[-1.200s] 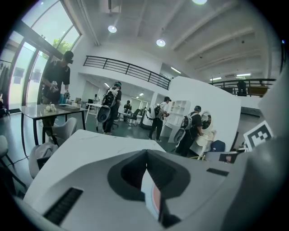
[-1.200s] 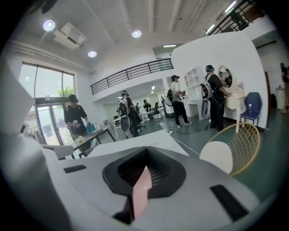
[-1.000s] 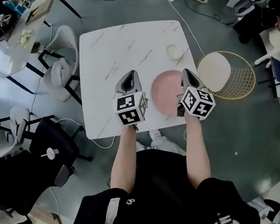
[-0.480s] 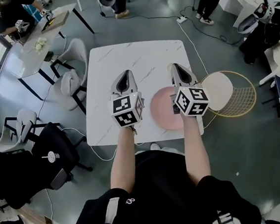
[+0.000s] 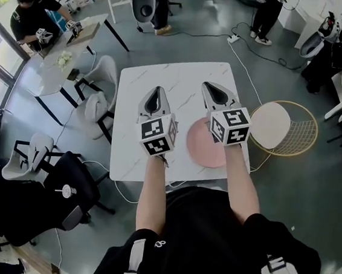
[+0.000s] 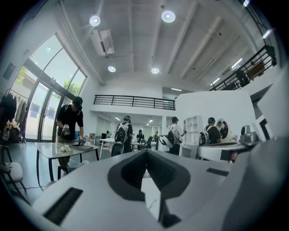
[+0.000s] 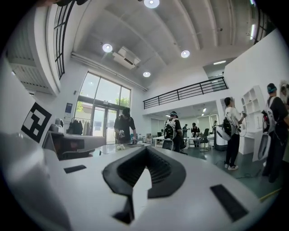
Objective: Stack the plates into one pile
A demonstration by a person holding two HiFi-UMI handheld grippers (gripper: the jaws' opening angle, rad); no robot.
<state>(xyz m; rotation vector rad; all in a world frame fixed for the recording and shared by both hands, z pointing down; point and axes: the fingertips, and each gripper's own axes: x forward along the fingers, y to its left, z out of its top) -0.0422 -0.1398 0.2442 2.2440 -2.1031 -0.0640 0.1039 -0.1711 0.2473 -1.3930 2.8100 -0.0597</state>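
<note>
Jaws on the left gripper [image 5: 156,98] and the right gripper [image 5: 216,95] are pressed fully together, with nothing between them (each gripper view looks out level across the room). Both grippers hover side by side over the white marbled table [image 5: 137,84], pointing away from the person. One pink plate [image 5: 199,148] lies flat on the table's near right part, close to its right edge, partly hidden behind the right gripper's marker cube. A wire-frame chair [image 5: 281,128] stands just beside the table.

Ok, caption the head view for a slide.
Shut left claw and right claw over marble table with pink plate.
</note>
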